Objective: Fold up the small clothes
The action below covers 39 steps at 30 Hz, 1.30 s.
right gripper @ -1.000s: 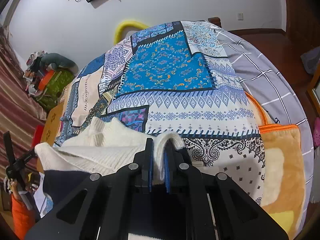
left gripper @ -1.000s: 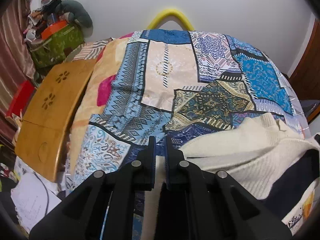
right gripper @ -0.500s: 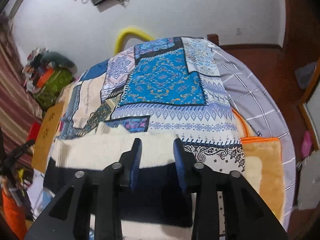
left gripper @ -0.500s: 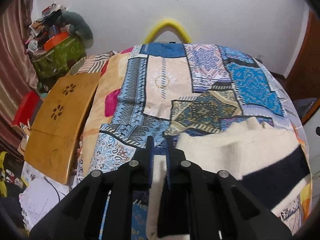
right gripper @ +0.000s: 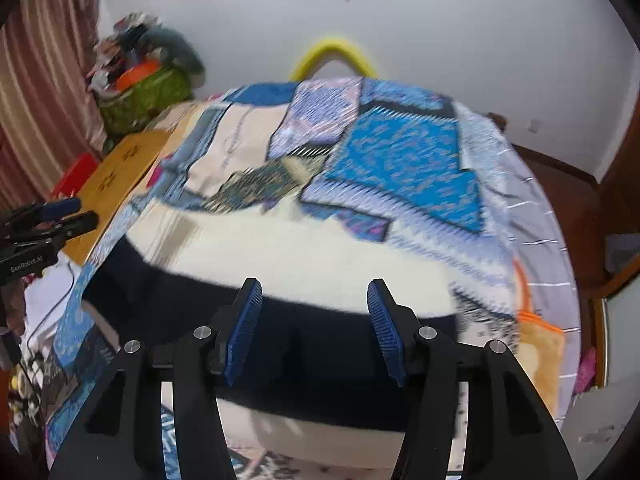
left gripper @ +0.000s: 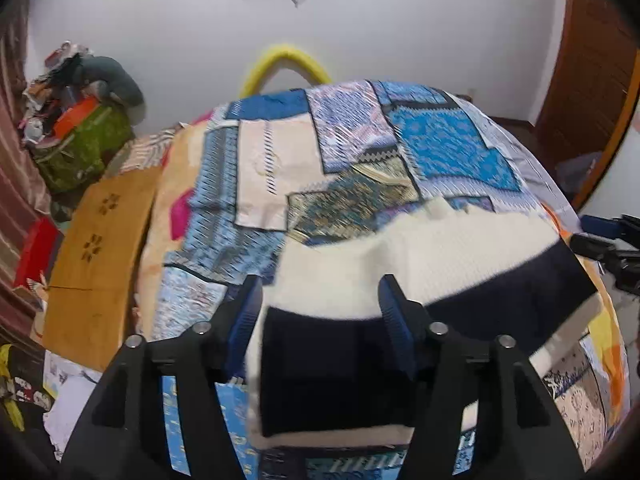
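White wall [left gripper: 400,32] backs the bed [left gripper: 528,168], which wears a patchwork bedspread [left gripper: 440,148] of blue and cream panels, with a yellow hoop [left gripper: 284,54] at its far end, toward twelve o'clock. Off at nine to ten o'clock lies a wooden board [left gripper: 96,248] and, beyond it, a green bag [left gripper: 84,144] heaped with clutter. On the near half of the bedspread lies the sweater [left gripper: 440,256], cream with a broad dark navy band, spread flat. The left gripper [left gripper: 324,292] hangs over its left end, jaws apart after just opening, cloth below them but not pinched. The right gripper [right gripper: 314,296] hangs over the right end, jaws likewise just opened and gripping nothing.
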{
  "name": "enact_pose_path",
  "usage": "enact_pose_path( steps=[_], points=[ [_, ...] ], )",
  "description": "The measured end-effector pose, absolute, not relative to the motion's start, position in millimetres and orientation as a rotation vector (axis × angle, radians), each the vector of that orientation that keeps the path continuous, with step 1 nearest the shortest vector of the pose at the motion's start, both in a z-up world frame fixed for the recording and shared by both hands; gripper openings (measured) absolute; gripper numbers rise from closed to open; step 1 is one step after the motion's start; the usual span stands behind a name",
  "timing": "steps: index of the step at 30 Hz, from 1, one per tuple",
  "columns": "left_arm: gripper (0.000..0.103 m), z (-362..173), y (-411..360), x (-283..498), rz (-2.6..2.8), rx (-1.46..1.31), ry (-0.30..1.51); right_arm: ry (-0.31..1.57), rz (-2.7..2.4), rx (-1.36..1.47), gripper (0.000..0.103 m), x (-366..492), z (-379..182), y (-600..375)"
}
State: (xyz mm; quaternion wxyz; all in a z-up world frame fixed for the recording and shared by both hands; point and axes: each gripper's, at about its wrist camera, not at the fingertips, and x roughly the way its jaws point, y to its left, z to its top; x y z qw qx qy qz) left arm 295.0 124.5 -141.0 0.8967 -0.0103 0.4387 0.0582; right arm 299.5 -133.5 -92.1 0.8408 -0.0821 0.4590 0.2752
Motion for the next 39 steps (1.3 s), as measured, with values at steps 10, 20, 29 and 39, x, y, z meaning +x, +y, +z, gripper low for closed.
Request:
enact_pose_path(
  steps=[10, 20, 29, 39],
  points=[
    [0.067, -198.1, 117.2, 308.9, 0.087, -0.016, 1.046, 1.049, 0.663, -0.276, 0.051, 287.5, -139.5, -80.0],
    [0.080, -235.4, 146.0, 313.7, 0.168, -0.043, 1.083, 1.067, 0.680, -0.244, 0.062, 290.5, -163.6, -93.0],
    [0.081, -234.0, 172.9, 299.5, 0.239, -0.073, 1.086, 1.088, 0.595, -0.221, 0.064, 294.6, -166.2, -136.4],
    [0.082, -237.0, 188.8, 276.5, 0.291, -0.100, 1.089, 1.119, 0.460, -0.197, 0.064, 291.7, -169.0, -200.2]
  ],
)
